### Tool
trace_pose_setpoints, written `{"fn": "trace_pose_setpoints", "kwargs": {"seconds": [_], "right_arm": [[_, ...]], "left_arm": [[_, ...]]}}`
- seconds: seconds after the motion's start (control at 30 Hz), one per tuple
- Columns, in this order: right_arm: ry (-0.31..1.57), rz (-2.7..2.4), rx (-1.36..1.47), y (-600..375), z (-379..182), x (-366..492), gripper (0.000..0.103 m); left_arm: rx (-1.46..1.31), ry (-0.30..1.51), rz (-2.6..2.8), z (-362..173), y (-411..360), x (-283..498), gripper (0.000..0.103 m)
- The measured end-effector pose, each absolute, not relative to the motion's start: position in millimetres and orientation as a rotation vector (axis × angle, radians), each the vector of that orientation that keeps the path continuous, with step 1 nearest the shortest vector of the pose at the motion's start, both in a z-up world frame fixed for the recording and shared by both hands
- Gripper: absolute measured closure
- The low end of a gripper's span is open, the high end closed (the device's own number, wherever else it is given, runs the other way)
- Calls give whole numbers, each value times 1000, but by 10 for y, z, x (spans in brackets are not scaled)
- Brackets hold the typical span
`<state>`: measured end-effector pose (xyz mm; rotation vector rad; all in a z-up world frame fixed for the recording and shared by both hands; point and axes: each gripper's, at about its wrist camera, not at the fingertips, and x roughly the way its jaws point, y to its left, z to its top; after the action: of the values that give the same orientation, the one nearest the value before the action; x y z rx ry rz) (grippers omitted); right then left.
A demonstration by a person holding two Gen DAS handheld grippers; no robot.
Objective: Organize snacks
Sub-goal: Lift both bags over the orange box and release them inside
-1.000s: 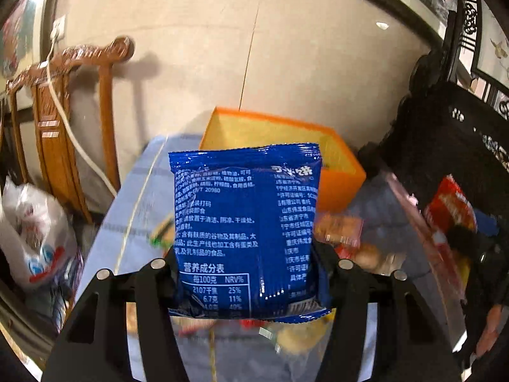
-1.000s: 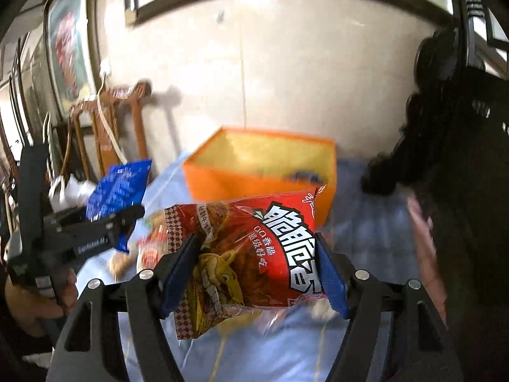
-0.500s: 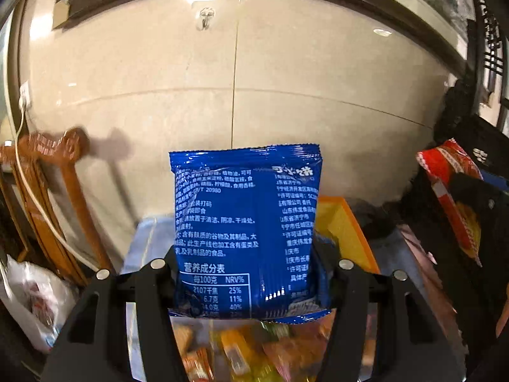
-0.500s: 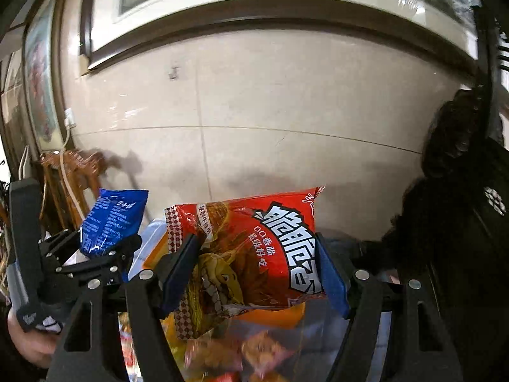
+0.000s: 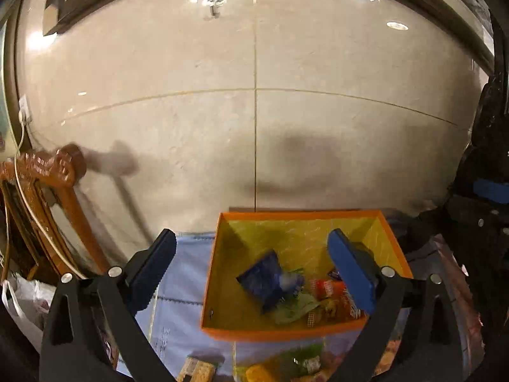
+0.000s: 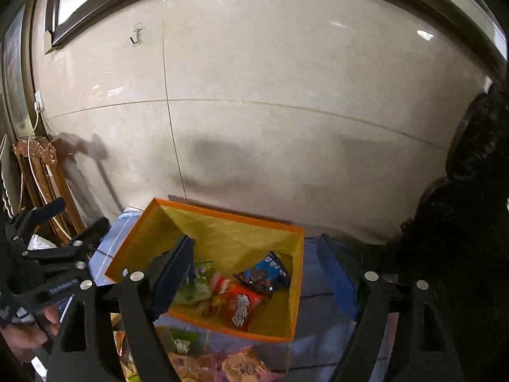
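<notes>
An orange box [image 5: 280,331] with a yellow inside stands on the blue tablecloth against the wall. In it lie a blue snack packet [image 5: 261,278], slightly blurred, a red snack packet [image 5: 331,289] and a green one [image 5: 296,308]. My left gripper [image 5: 251,238] hovers over the box, its jaws opening with nothing between them. In the right wrist view the box [image 6: 222,213] holds the red packet [image 6: 235,305] and the blue packet [image 6: 267,270]. My right gripper [image 6: 257,242] hangs above it, jaws opening and empty. The left gripper [image 6: 82,213] shows at the left, held by a hand.
Several loose snack packets [image 5: 286,363] lie on the tablecloth [image 5: 178,286] in front of the box. A carved wooden chair [image 5: 47,191] and a white plastic bag [image 5: 19,299] stand at the left. Dark carved furniture [image 6: 470,191] fills the right. A tiled wall rises right behind the box.
Both grippers moved forward over the orange box and opened. The blue packet left the left jaws and the red packet left the right jaws; both now lie in the box.
</notes>
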<state>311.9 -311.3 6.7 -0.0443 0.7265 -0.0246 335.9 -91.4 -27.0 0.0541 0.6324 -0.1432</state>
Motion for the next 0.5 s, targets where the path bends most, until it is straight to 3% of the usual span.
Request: {"fn": "trace_pose_setpoints", "kwargs": {"seconds": [0.23,0.5], "right_arm": [[769,29,-56,-2963,-167,2667,22],[897,159,-120,-2472,-1013,1597,22]], "left_arm": [[55,665,-152,-490,-728,2991,8],[60,785,-183,-1182,-215,2059,8]]}}
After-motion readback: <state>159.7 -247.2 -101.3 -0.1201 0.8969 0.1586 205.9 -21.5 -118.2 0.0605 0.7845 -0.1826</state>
